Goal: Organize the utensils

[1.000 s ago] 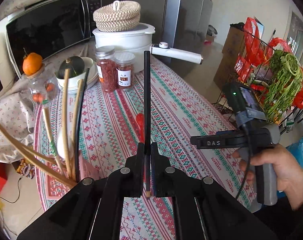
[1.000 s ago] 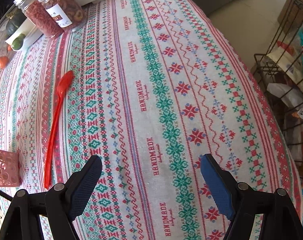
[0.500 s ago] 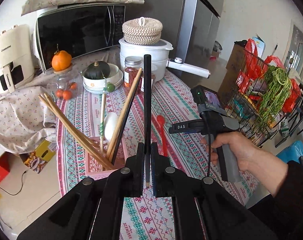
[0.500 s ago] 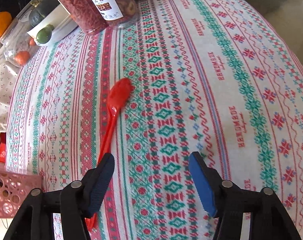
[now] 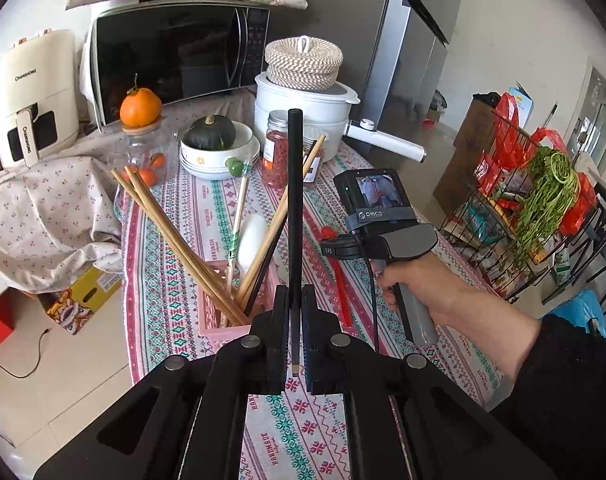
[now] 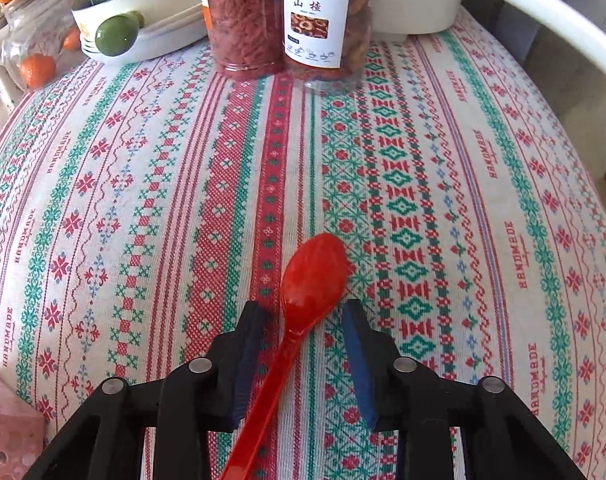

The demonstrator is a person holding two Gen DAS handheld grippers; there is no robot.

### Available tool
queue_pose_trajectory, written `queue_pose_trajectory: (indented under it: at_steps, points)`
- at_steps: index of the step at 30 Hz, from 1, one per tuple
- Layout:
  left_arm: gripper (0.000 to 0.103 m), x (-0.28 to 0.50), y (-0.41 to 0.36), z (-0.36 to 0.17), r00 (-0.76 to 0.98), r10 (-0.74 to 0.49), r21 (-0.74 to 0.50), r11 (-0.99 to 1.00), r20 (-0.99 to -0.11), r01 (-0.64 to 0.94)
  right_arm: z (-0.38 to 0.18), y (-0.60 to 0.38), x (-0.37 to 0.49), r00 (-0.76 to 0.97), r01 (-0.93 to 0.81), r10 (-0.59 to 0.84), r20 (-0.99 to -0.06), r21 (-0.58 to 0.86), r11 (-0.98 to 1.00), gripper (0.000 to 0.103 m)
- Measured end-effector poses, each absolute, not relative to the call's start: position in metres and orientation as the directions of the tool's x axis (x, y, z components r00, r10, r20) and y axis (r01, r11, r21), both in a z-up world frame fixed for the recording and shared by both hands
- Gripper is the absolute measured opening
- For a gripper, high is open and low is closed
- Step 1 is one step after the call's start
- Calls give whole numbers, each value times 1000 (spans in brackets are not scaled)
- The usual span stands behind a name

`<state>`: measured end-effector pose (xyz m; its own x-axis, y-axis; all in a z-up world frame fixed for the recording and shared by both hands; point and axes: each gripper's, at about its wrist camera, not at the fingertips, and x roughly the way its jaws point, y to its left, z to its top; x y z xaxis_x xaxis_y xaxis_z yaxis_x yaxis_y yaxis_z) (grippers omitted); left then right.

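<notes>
Red spoon (image 6: 303,312) between closing right gripper (image 6: 303,316) pads, left gripper (image 5: 293,344) clamping black chopstick (image 5: 294,216)

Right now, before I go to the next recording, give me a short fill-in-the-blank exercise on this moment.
1. The left gripper is shut on a ____ chopstick.
2. The closing right gripper straddles the red ____ lying on the tablecloth.
3. The wooden chopsticks stand in a ____ basket.
4. An orange sits on a glass ____.

Missing words: black; spoon; pink; jar
</notes>
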<state>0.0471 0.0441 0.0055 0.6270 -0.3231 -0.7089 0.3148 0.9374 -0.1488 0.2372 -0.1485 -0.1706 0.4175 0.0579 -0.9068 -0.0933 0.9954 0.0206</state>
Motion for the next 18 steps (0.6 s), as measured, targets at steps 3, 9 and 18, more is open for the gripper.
queue_pose_trajectory:
  at_steps: [3,9,18]
  points:
    - [5,45,44,8,633,-324,-149,938,-704,314,-172,-150,241,414,-96,71,-907,34,995,14]
    - [5,37,44,20,662,-331,-147,937,-672,318,-143,-181,226,482,-42,133,-866,129,991,8]
    - [5,26,52,45,728,-331,-160,942,-601,296,-59,-222,170,653,-68,277,-705,309,949,1]
